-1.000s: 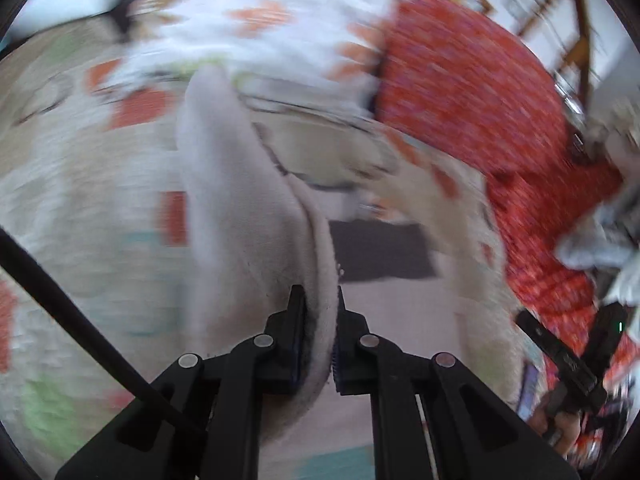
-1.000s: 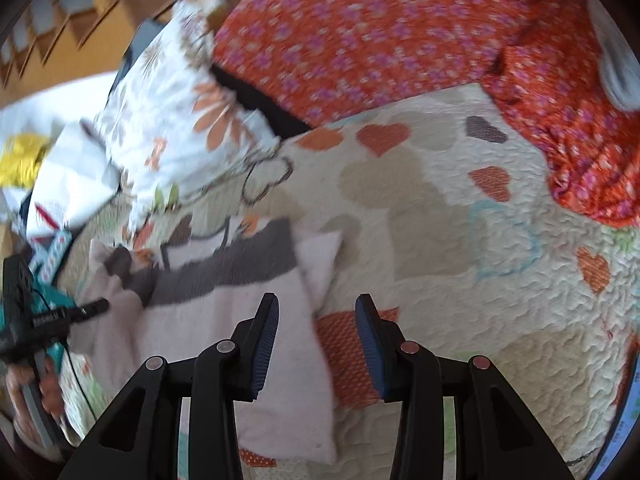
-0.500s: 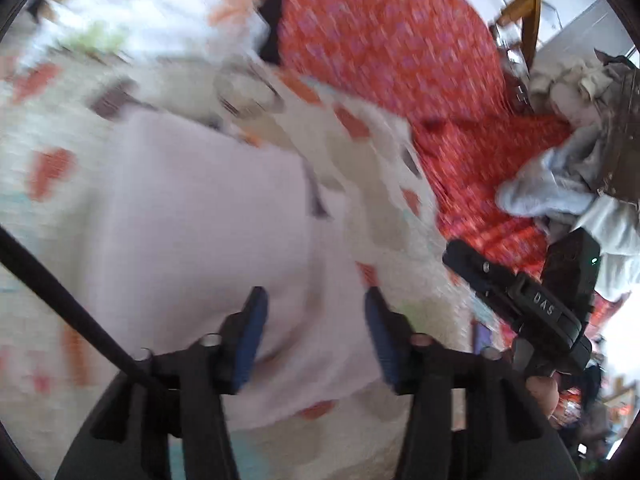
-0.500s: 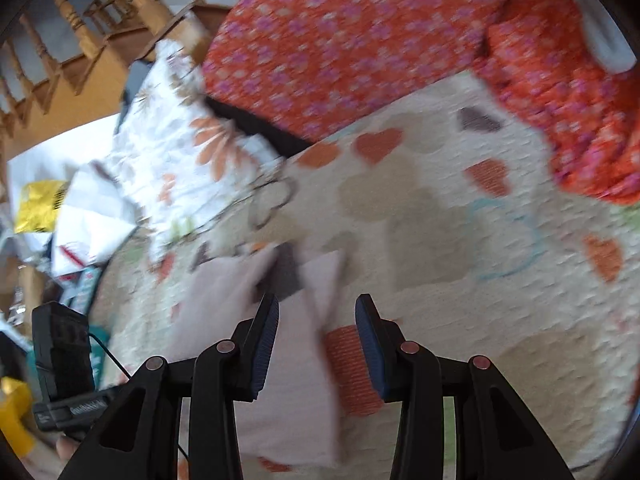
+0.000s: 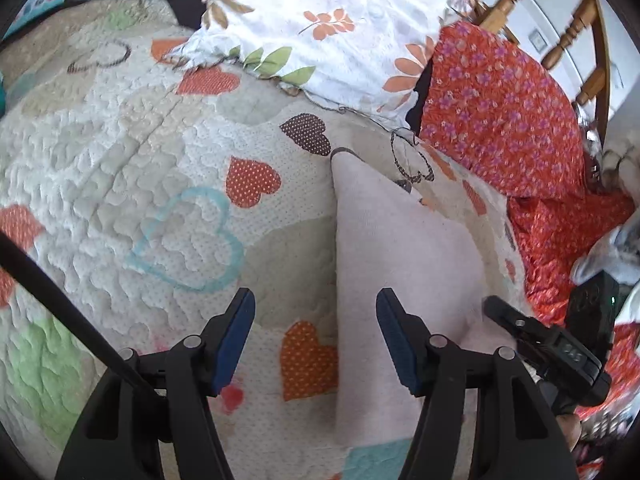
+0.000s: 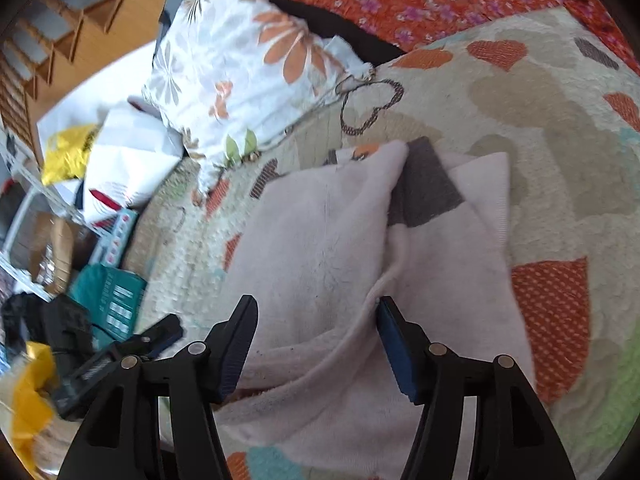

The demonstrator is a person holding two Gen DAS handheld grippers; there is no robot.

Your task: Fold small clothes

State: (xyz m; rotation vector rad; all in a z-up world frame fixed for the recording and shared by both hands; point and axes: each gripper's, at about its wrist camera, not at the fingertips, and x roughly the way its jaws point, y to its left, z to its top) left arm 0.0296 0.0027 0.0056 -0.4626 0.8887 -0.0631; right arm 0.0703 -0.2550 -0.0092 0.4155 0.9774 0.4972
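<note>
Garment flat on quilt, beneath open right jaws.

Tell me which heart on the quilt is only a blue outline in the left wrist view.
The blue outline heart, just ahead-left of the left gripper. The dotted orange heart and brown heart beyond it are filled in.

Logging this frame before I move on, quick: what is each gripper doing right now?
Left gripper: open, holding nothing, over the pale pink garment.
Right gripper: open, holding nothing, over the same garment.
</note>
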